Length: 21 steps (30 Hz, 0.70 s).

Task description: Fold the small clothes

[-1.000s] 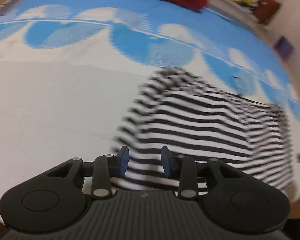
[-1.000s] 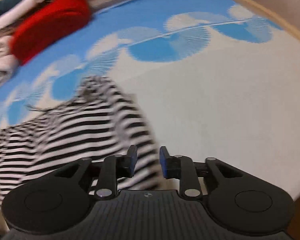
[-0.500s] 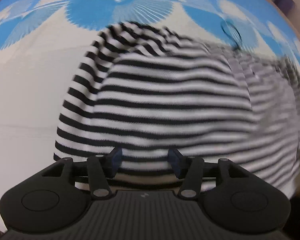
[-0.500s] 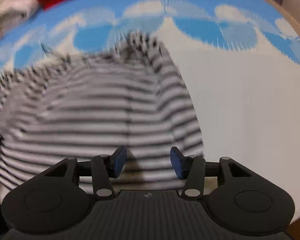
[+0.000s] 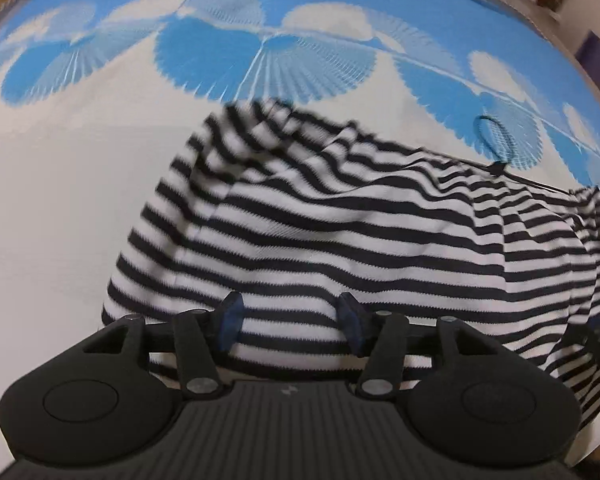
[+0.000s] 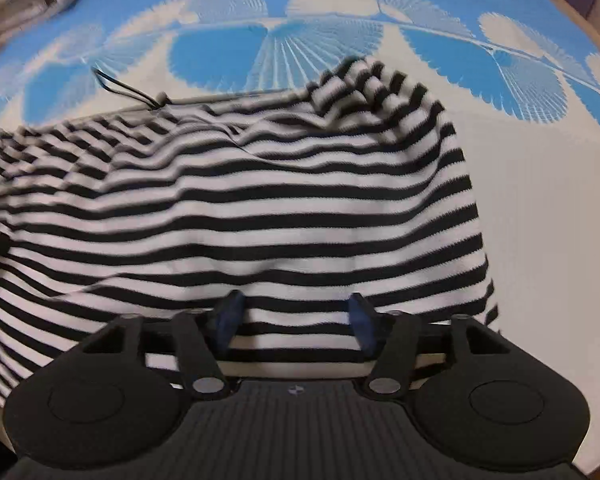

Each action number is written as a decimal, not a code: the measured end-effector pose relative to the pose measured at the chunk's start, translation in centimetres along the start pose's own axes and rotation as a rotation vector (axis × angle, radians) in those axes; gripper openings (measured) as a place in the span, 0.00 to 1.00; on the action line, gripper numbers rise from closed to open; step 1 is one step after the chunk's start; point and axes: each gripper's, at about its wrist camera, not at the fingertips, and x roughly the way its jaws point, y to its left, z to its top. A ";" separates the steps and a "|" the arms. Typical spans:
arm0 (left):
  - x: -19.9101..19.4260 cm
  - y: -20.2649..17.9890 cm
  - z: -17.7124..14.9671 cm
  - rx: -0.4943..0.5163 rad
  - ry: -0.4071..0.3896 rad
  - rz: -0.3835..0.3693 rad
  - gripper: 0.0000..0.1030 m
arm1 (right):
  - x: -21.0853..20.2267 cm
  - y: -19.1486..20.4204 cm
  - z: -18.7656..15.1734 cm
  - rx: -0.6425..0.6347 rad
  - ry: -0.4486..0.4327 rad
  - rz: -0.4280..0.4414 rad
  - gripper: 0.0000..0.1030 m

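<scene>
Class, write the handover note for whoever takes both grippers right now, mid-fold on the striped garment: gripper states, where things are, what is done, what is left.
Left gripper: open, nothing pinched, over the near edge of the striped garment; its jaws have just been opening.
Right gripper: open, over the same near edge, jaws just been opening too.
Garment: bunched and rumpled on the blue and white patterned cloth, black loop at its far edge.
Done: garment laid down, released.
Left: probably grip the near edge and fold; no neat fold visible yet.
</scene>
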 end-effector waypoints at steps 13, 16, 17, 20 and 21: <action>-5.1 -0.4 -1.9 0.114 -0.063 -0.216 0.56 | -4.6 -6.3 -1.8 0.147 -0.099 0.028 0.62; -5.1 -2.3 -3.5 0.236 -0.034 -0.247 0.56 | -5.2 -8.2 -3.4 0.162 -0.072 0.010 0.62; -4.9 -3.0 -4.1 0.282 -0.017 -0.252 0.57 | -5.2 -8.7 -4.0 0.157 -0.051 0.001 0.62; -2.8 -4.8 -6.4 0.449 0.086 -0.170 0.57 | -3.8 -9.6 -6.1 0.106 0.078 -0.059 0.62; -2.3 -5.1 -7.1 0.501 0.100 -0.130 0.57 | -3.4 -9.9 -6.7 0.092 0.112 -0.064 0.69</action>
